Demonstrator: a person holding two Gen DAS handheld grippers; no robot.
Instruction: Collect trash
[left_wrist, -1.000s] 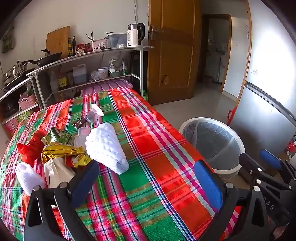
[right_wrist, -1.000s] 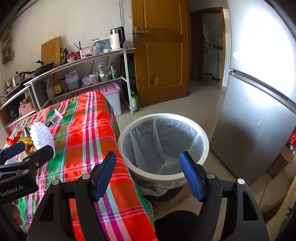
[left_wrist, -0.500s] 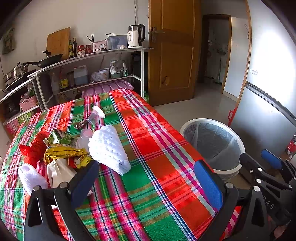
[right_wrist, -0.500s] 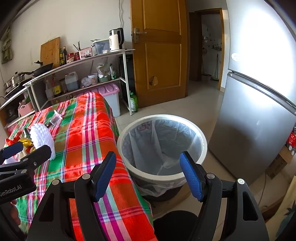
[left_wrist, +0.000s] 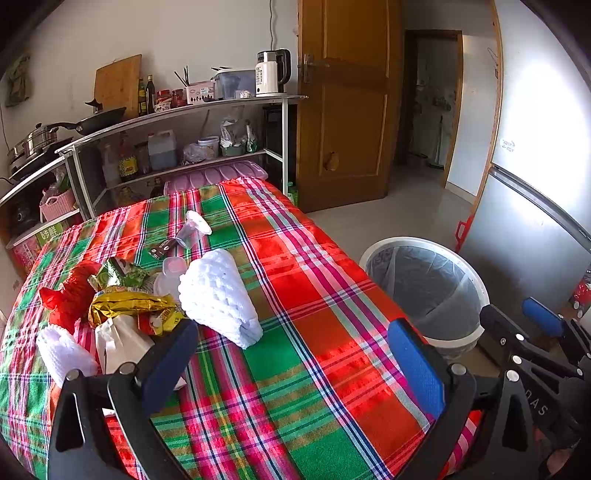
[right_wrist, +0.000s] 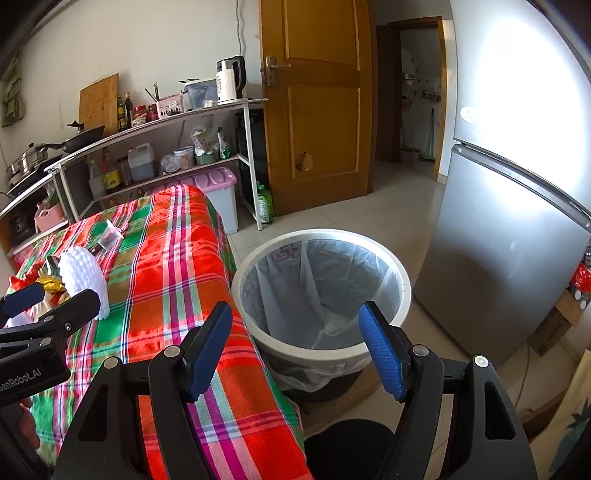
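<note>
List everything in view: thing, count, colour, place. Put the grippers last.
Foam fruit net: 1 large, white, table middle; a smaller white one at the near left edge.
Wrappers: several, gold, green, red, heaped left of the large net.
Clear cup: 1, lying on its side, farther back on the table.
Tablecloth: 1, red-green plaid, covering the table.
Trash bin: 1, white rim, clear liner, on the floor beside the table.
Fridge: 1, silver, right.
Left hand-held gripper: open, above the table.
Right hand-held gripper: open, near the bin.

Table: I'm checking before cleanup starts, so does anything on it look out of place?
Yes. Trash is heaped at the left of the plaid tablecloth: a gold wrapper, red plastic bag and white foam net. The lined bin holds none.
</note>
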